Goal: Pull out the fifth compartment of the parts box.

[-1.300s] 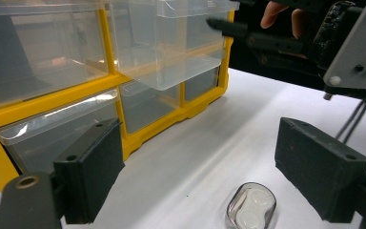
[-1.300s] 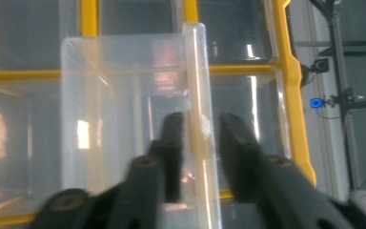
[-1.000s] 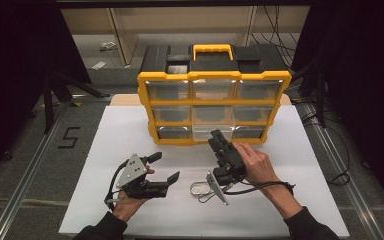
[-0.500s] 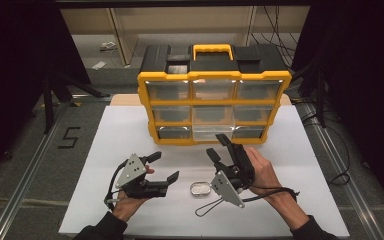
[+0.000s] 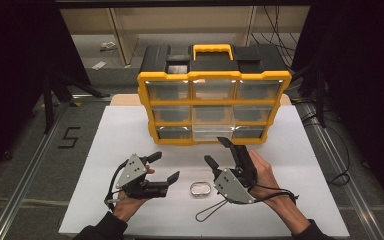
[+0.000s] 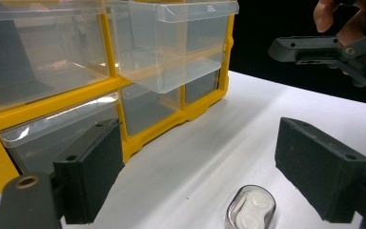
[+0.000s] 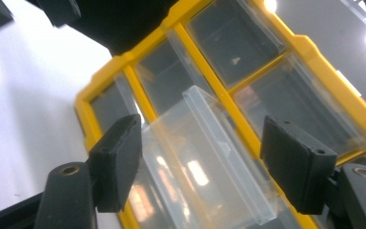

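White tabletop (image 5: 130,130) holds a yellow drawer organizer (image 5: 213,107) and small clear case (image 5: 200,189) between two spread tools

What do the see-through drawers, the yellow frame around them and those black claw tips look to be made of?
The drawers look like clear glossy plastic: you can see through them and they catch reflections. The yellow frame seems moulded hard plastic with a smooth, even colour. The left claw tips appear matte black, perhaps plastic or rubber; the look leaves it open.
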`<state>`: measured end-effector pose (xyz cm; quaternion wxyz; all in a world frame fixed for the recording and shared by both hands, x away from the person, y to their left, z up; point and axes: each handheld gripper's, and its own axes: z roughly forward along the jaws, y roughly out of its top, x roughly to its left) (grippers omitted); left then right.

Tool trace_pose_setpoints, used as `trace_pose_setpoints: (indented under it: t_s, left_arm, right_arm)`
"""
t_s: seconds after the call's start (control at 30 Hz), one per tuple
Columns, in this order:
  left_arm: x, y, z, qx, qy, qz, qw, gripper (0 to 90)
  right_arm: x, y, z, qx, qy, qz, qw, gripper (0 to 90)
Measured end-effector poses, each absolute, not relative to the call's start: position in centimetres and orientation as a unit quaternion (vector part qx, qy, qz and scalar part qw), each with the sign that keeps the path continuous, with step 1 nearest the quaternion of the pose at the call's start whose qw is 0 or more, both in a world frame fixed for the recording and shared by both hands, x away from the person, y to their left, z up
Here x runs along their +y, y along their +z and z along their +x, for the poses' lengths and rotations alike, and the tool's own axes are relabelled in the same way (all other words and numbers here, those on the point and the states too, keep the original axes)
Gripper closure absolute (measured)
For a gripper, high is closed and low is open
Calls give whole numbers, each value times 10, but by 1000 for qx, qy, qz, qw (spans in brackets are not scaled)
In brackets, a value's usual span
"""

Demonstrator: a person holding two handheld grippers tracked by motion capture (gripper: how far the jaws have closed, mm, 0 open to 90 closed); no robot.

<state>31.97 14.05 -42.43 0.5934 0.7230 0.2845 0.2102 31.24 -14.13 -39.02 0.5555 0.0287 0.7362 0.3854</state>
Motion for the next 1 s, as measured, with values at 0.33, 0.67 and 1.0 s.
trace_pose_setpoints:
  t_s: [0.33, 0.67, 1.0]
  left_arm:
    - [140, -424, 319, 284, 210, 723, 594, 162]
    - [140, -424, 319, 283, 209, 722, 595, 162]
    - [140, -423, 318, 281, 211, 722, 597, 161]
  right_arm:
    - [-145, -386, 312, 759, 438, 65, 477, 289]
    - [-150, -389, 314, 781, 457, 78, 419, 276]
    - [-152, -393, 320, 799, 474, 107, 354, 270]
